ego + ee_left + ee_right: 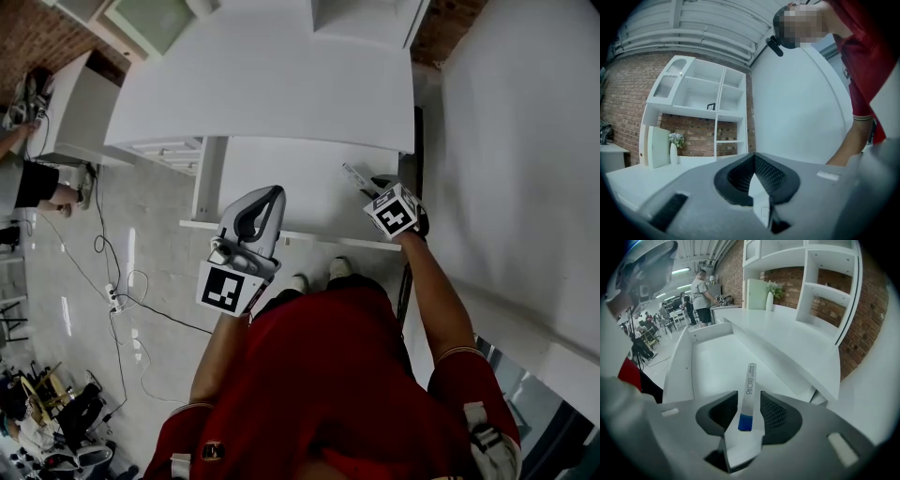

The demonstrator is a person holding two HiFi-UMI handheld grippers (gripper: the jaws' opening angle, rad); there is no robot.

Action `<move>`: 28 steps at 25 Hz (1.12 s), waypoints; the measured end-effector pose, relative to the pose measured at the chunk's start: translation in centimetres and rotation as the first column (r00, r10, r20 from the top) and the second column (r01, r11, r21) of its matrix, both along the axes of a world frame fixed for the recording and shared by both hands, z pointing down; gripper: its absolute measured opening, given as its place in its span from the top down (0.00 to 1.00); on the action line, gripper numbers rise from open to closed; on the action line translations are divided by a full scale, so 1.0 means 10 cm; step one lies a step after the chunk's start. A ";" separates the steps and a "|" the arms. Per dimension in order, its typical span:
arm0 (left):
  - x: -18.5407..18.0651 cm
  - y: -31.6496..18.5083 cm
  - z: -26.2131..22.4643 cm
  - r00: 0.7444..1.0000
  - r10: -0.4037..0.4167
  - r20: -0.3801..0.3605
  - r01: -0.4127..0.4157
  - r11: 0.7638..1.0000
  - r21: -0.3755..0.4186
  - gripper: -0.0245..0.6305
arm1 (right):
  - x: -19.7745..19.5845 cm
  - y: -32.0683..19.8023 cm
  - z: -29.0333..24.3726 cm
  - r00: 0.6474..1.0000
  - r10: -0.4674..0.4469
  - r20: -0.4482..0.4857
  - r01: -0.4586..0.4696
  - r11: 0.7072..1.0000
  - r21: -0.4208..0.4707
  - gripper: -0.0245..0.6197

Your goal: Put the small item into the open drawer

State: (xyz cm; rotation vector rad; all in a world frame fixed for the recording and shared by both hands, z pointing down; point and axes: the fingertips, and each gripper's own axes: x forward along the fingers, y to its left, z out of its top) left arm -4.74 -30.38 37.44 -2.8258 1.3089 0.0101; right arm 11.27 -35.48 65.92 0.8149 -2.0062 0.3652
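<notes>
The small item (749, 390) is a slim white stick with a blue end. It lies lengthwise between the jaws of my right gripper (749, 394), which stand slightly apart from its sides, so the gripper is open. It hovers over the white floor of the open drawer (712, 362). In the head view the right gripper (373, 186) sits over the drawer's (281, 183) right end, the item (354, 177) poking out to the left. My left gripper (270, 194) hangs in front of the drawer, shut and empty; the left gripper (753, 157) points up at the shelves.
A white desk top (272, 84) overhangs the drawer's back. A white shelf unit (698, 93) with a vase of flowers (675, 147) stands on the desk. A white wall panel (525, 141) runs along the right. Cables (112, 281) lie on the floor at left, where a person (28, 178) stands.
</notes>
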 end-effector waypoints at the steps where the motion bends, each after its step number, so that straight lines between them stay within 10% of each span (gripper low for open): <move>1: 0.01 0.00 0.00 1.000 0.005 -0.001 -0.005 1.000 0.000 0.96 | -0.01 0.00 -0.08 1.000 -0.004 0.013 0.003 1.000 0.017 0.71; 9: 0.11 0.04 -0.04 0.998 0.060 -0.012 -0.060 0.998 0.005 0.96 | -0.23 0.02 -1.03 0.967 -0.006 0.256 -0.047 0.979 0.199 0.77; 28: 0.26 0.47 -0.18 0.982 0.183 -0.037 -0.182 0.983 0.039 0.96 | -0.85 1.01 -2.88 0.723 -0.138 0.677 -0.247 0.863 0.440 0.94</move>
